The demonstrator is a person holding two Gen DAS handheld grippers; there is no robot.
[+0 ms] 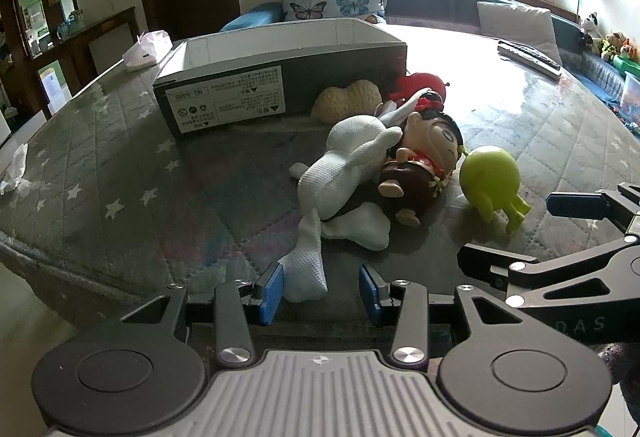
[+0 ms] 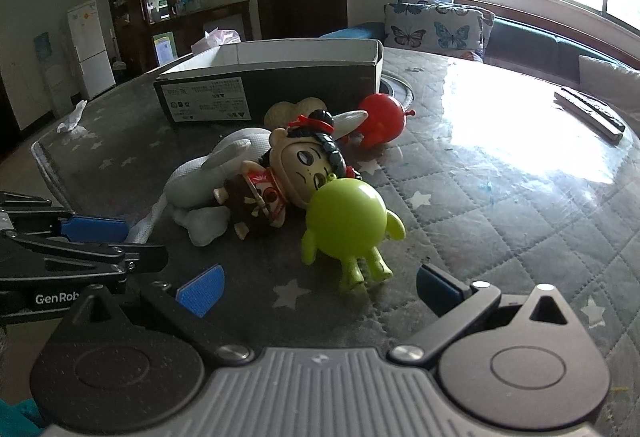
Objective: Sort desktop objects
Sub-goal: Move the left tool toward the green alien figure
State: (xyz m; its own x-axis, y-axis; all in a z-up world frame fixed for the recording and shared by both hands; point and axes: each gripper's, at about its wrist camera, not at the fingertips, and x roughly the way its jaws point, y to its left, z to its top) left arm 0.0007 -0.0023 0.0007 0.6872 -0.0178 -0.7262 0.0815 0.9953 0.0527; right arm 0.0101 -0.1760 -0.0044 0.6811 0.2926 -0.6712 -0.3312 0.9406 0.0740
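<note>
Left gripper (image 1: 320, 289) straddling white plush toy's (image 1: 344, 173) near leg, jaws apart; right gripper (image 2: 318, 287) gaping wide near green figure (image 2: 350, 221).

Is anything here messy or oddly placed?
Yes. The toys lie in a heap beside the open box: the doll is tipped over on the white plush, the green figure lies on its side.
</note>
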